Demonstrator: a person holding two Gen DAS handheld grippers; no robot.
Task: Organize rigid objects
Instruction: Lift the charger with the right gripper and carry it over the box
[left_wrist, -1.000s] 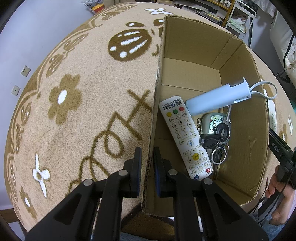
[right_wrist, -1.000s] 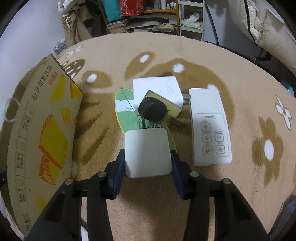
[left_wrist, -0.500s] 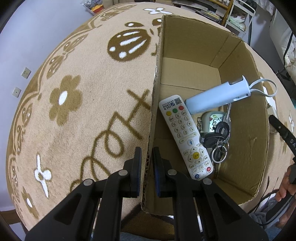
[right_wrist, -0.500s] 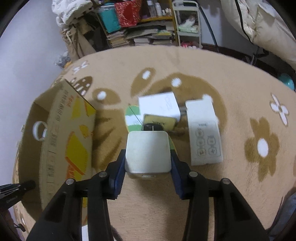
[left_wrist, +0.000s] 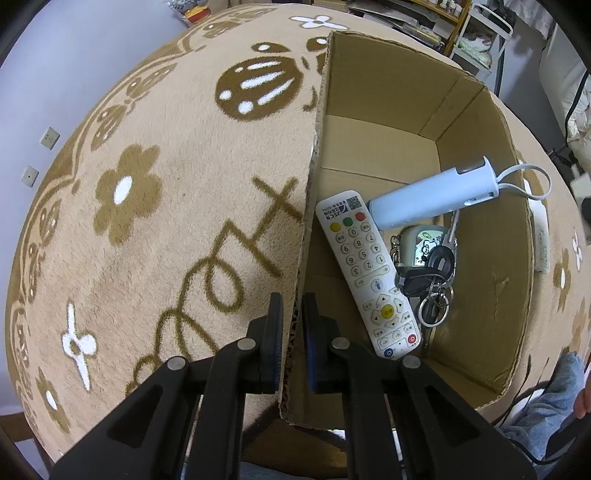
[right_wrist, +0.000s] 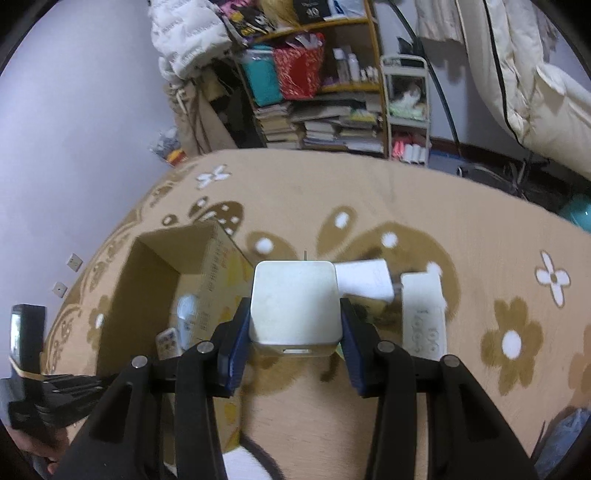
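Left tongs (left_wrist: 292, 325): I have them closed on the near wall of the cardboard box (left_wrist: 517, 258), one finger outside, one inside.
Right tongs (right_wrist: 294, 325): I grip a white square block (right_wrist: 294, 304) by its two sides, held up above the rug (right_wrist: 406, 192).
Box contents: a white remote (left_wrist: 367, 273) lies along the left wall; a pale blue tube (left_wrist: 432, 203) with a cord lies across its far end; a bunch of keys (left_wrist: 428, 273) sits just beside the remote.
On the rug: a flat white remote (right_wrist: 423, 317) and a white packet (right_wrist: 365, 280) lie right of the box.
Box, right view: it stands open to my left (right_wrist: 155, 280).
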